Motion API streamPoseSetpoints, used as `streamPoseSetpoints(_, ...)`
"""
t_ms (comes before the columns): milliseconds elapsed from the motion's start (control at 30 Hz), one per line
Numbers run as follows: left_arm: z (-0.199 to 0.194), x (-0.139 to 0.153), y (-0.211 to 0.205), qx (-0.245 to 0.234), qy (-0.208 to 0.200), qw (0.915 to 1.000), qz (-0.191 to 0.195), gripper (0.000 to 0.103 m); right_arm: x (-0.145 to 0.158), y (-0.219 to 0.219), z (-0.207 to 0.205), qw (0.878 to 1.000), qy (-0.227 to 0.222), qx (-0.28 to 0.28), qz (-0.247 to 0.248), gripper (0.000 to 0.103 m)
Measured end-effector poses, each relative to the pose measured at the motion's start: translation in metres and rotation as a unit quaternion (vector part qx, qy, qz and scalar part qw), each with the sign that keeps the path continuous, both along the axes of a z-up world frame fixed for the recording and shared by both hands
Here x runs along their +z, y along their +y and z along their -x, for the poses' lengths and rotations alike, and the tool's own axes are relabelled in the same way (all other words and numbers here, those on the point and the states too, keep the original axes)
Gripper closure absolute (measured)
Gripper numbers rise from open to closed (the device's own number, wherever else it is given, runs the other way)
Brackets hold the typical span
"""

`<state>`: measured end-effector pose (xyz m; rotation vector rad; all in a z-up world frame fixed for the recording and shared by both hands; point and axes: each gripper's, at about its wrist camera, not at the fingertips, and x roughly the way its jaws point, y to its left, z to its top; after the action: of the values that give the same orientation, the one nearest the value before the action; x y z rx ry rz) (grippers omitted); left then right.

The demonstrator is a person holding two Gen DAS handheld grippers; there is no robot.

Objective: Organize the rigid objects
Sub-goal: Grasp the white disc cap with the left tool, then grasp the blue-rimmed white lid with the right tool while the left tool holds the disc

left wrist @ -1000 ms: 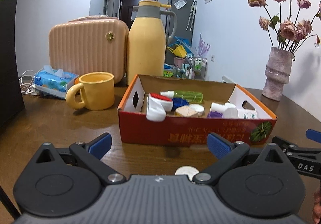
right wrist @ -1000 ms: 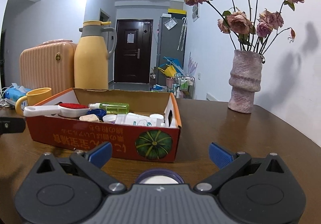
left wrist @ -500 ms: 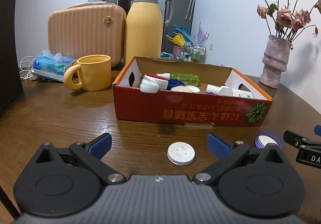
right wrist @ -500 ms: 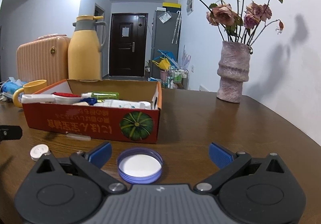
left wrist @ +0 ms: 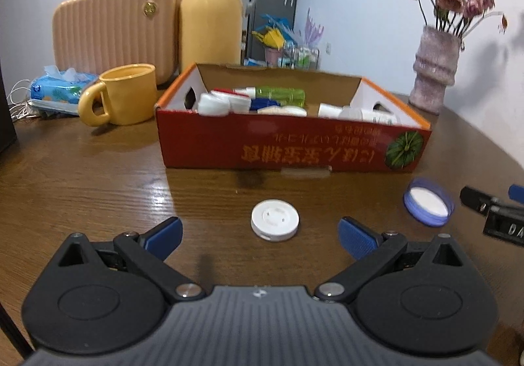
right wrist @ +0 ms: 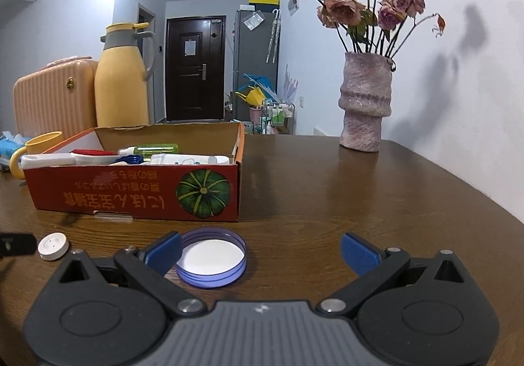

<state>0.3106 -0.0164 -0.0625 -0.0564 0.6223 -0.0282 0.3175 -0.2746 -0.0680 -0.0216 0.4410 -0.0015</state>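
Left wrist view: left hand-held gripper (left wrist: 260, 231) spread, empty; white cap (left wrist: 274, 224) at frame centre, judged next to be grasped. Right hand-held gripper (right wrist: 260, 251) likewise spread, before purple lid (right wrist: 211, 257).

Upside-down print on the box

Orange characters run inverted along the red box (left wrist: 294, 146) front, unreadable; the right gripper (left wrist: 501, 221) shows "DA".

left wrist: table viewed low, facing far red box (left wrist: 291, 143) | right wrist: same aim, set further right | shared: box, white cap (left wrist: 275, 224), purple lid (right wrist: 211, 257)
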Motion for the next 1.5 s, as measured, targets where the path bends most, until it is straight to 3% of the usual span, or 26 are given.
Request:
streamPoseSetpoints(267, -0.015, -0.012, -0.018, -0.014, 0.023, 0.9989, -0.039, 0.000, -0.001, -0.003, -0.001, 1.000, 0.005, -0.006, -0.009, 0.000)
streamPoseSetpoints(533, -0.035, -0.016, -0.016, 0.000, 0.046, 0.9987, -0.023, 0.002, -0.001, -0.006, 0.000, 1.000, 0.003, -0.008, -0.015, 0.000)
streamPoseSetpoints(800, -0.043, -0.016, -0.015, 0.000, 0.048, 0.9986, -0.021, 0.030, 0.000, -0.009, -0.001, 1.000, 0.003, -0.020, -0.018, 0.000)
streamPoseSetpoints(933, -0.041, -0.015, -0.020, -0.011, 0.040, 0.9985, -0.034, 0.063, -0.001, -0.009, -0.002, 1.000, 0.005, -0.025, -0.016, 0.000)
streamPoseSetpoints(1500, -0.028, 0.001, -0.008, -0.016, 0.007, 0.9998, 0.001, 0.063, -0.004, -0.002, -0.004, 1.000, 0.012, -0.015, -0.019, 0.000)
